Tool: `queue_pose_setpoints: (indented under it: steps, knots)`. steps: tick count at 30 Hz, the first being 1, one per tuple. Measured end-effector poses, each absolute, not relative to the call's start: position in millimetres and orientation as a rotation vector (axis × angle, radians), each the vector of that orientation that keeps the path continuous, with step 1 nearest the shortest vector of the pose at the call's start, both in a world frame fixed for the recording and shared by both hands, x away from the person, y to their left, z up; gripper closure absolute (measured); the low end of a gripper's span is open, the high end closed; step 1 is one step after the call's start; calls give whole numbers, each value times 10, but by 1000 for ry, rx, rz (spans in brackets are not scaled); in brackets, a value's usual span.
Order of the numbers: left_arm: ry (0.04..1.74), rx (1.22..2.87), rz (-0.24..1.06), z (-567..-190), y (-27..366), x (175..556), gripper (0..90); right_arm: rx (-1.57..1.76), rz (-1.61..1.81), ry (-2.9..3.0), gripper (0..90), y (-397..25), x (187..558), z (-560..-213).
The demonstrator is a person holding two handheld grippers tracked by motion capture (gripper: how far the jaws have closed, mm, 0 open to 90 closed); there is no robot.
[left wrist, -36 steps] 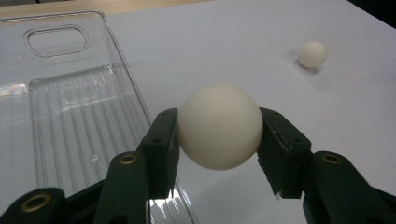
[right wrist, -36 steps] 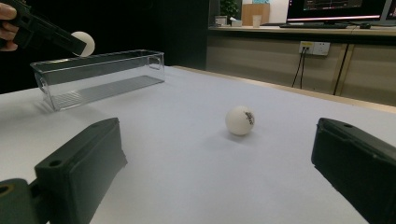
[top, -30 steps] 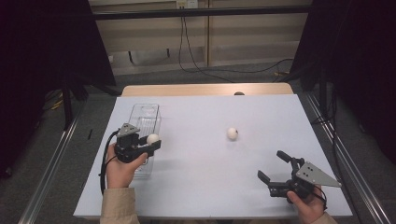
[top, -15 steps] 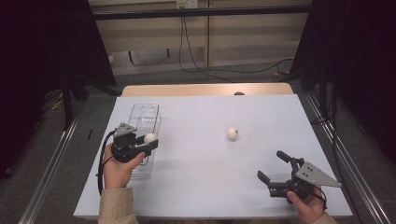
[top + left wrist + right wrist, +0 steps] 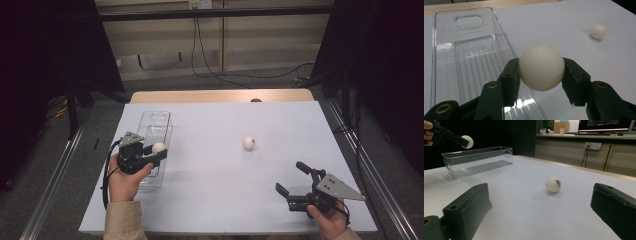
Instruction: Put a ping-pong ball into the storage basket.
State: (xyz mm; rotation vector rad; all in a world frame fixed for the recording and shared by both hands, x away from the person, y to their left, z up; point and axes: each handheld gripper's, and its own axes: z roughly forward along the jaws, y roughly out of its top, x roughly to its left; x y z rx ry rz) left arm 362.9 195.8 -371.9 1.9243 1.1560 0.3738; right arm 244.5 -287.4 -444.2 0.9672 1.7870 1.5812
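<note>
My left gripper [image 5: 156, 150] is shut on a cream ball [image 5: 541, 67], which it holds up over the right wall of a clear plastic bin [image 5: 156, 129] at the table's left. The held ball [image 5: 158, 147] hangs above the bin's near half. The bin [image 5: 469, 57] has nothing inside it. A second cream ball [image 5: 248, 143] with a dark mark lies on the white table right of centre. My right gripper [image 5: 292, 179] rests open near the front right edge, jaws wide, pointing toward that ball [image 5: 553, 184]. The left gripper [image 5: 461, 140] and its ball [image 5: 467, 141] hover above the bin [image 5: 477, 161].
The white table top [image 5: 220, 190] stretches between the bin and the right gripper. A wooden strip [image 5: 220, 96] runs along the far edge. Dark curtains stand at both sides, and cables hang at the back wall.
My left gripper has carried its ball slightly left and away, from beside the bin to over its right wall. The right gripper and the loose ball have stayed still.
</note>
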Motion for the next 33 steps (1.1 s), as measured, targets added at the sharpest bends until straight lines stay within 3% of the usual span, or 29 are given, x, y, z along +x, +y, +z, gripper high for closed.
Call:
queue_pose_setpoints:
  steps: [33]
  knots:
    - [1204, 1902, 418, -3760, 2109, 3640, 510, 963, 1584, 1787, 16, -2877, 2445, -4440]
